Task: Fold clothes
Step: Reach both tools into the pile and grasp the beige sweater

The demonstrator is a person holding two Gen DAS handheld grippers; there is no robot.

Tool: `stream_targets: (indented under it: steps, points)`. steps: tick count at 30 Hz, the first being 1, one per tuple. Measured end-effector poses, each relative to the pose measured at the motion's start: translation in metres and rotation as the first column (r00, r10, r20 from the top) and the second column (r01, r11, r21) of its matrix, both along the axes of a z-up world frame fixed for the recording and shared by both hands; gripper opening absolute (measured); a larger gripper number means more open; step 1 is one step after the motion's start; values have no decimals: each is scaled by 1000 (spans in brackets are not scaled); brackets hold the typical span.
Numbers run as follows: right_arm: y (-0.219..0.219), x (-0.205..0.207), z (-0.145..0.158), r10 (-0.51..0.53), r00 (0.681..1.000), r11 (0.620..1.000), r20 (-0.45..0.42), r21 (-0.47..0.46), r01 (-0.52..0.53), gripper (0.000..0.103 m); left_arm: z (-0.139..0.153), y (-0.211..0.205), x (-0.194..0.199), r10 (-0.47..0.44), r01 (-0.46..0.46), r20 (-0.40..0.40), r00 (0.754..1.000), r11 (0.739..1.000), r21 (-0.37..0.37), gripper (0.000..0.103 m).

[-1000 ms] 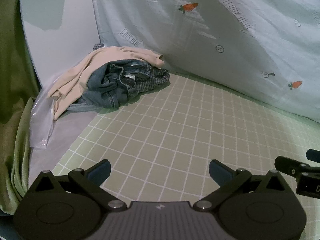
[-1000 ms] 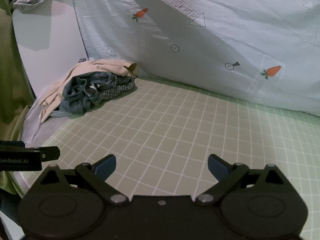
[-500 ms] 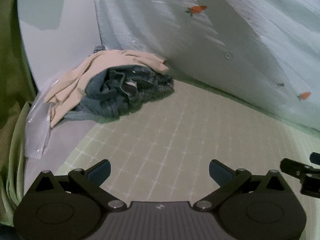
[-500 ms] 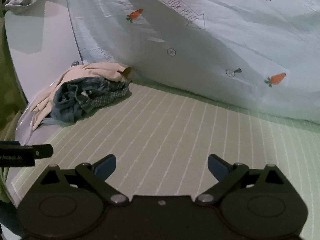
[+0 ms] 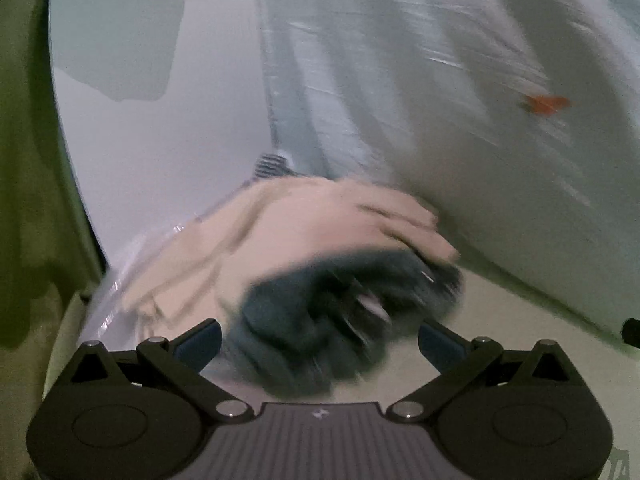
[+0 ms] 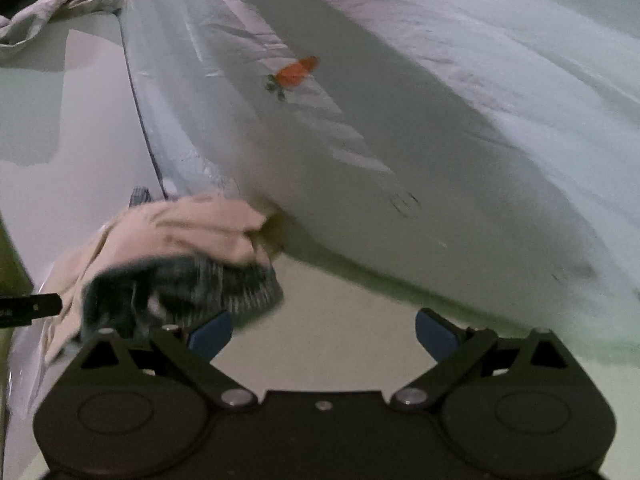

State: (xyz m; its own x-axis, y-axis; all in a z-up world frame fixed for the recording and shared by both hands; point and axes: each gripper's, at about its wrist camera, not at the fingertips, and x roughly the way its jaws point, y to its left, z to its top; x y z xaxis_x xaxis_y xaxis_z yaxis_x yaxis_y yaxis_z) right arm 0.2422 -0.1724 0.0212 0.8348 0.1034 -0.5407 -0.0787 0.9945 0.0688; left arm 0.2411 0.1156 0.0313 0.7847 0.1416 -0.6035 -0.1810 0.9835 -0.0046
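Heap of clothes [image 5: 320, 280], beige garment [image 5: 304, 216] over dark denim [image 5: 320, 320], sits at far left corner of green mat [image 6: 340, 320], against carrot-print sheet [image 6: 400, 100]. Judged step: reach for first garment. Left gripper [image 5: 318, 334] spread wide, empty, just short of denim. Right gripper [image 6: 322, 330] likewise released, heap off to its left. Next: pinch one edge, lift clear. Only right view shows crumpled grey cloth [image 6: 60, 0] up top; both views blurred.

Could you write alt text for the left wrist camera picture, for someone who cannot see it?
The open left gripper points at a blurred pile of clothes, beige cloth over dark denim, lying against a pale carrot-print sheet.
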Motion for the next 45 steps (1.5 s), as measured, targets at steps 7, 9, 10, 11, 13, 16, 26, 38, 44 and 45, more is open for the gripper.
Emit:
stream_targets:
  steps: [7,9,10,11,13,16,26,38,44,45]
  points:
    - [56,117,-17,35,998,999,-50,-9,-35,92,-9,56,108,51,-51,-23,998,999,-7,103]
    - [70,144,-27,44,996,999,-77,1,-44,90,-18,66,131,60,-61,-42,997,998,-21,103]
    - [75,156,-31,47,995,999,-92,7,-46,90,-24,70,142,65,-67,-54,996,997,-30,102]
    - [81,165,-36,54,993,998,-108,28,-51,89,-29,74,151,63,-66,-67,996,997,-45,101]
    - [92,184,-45,68,988,996,-140,70,-59,89,-40,79,161,35,-43,-85,996,994,-98,99]
    - [104,208,-58,97,977,982,-189,181,-62,89,-53,82,163,3,-18,-83,997,984,-179,96]
    - [119,224,-71,140,953,938,-268,345,-41,6,-52,79,150,8,-14,-21,1000,954,-300,26]
    - [76,113,10,136,991,948,-15,292,-126,2,17,39,66,-55,74,81,995,963,-258,1]
    - [17,11,26,29,997,966,68,255,-45,2,39,-16,-18,-192,217,113,975,935,-280,0]
    - [2,-5,26,6,997,966,71,258,-24,2,40,-28,-30,-217,240,110,970,924,-297,0]
